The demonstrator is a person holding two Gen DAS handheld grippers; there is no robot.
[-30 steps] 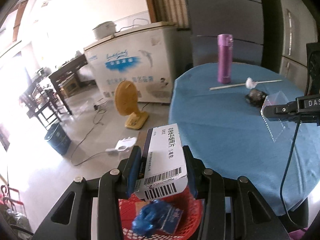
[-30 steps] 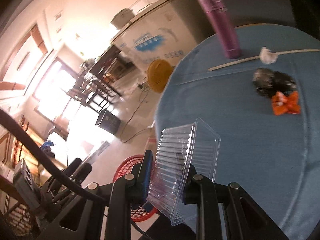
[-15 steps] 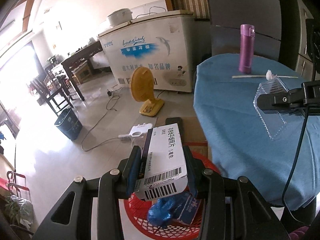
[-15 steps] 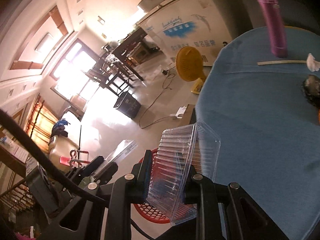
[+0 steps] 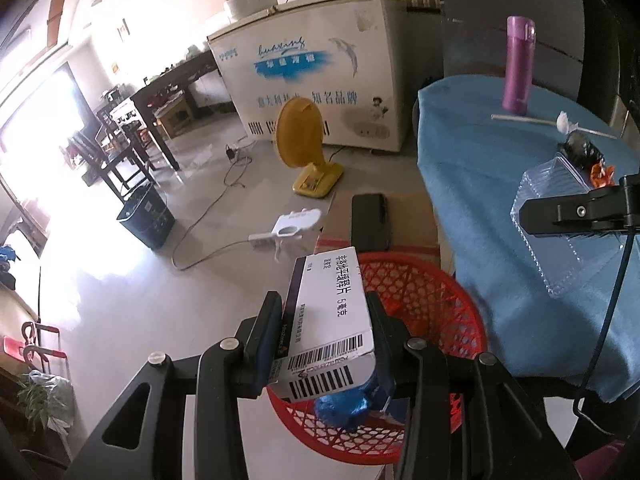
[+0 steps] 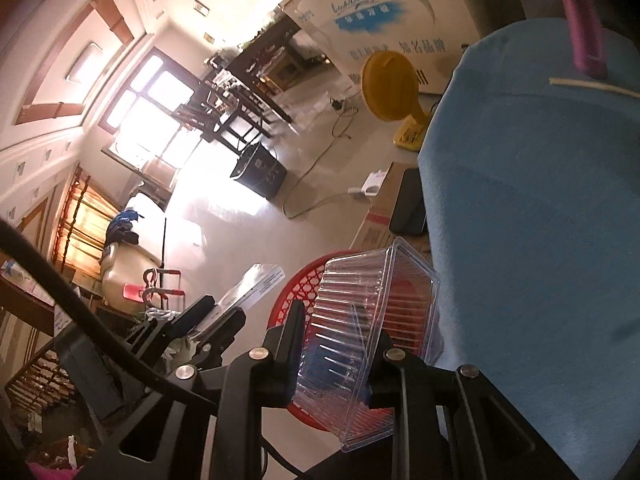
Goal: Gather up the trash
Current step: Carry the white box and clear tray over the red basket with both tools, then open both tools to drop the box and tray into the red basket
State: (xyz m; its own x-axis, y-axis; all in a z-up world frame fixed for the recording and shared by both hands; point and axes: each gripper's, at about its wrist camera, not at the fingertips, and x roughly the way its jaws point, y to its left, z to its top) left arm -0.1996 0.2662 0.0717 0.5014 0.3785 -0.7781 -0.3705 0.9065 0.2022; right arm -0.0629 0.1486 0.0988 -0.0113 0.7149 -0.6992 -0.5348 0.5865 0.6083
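My left gripper point(image 5: 326, 320) is shut on a white medicine box point(image 5: 332, 316) with a barcode, held above the red mesh basket point(image 5: 420, 300) on the floor. Blue crumpled trash point(image 5: 348, 402) lies in the basket. My right gripper point(image 6: 336, 332) is shut on a clear plastic tray point(image 6: 368, 320), held over the basket point(image 6: 292, 300) beside the blue-clothed table point(image 6: 540, 200). The right gripper and tray also show in the left wrist view point(image 5: 560, 232). On the table lie a black lump point(image 5: 578, 146), an orange wrapper point(image 5: 602, 172) and a white wad point(image 5: 563, 122) on a stick.
A purple flask point(image 5: 518, 66) stands on the table. A cardboard box with a black phone point(image 5: 370, 222) sits behind the basket. A yellow fan point(image 5: 304, 144), white freezer point(image 5: 320, 68), dark bin point(image 5: 146, 218), cables and a power strip point(image 5: 292, 226) are on the floor.
Both grippers have moved off the table towards the floor; the red basket now lies under the box and the tray. Both still hold their items.
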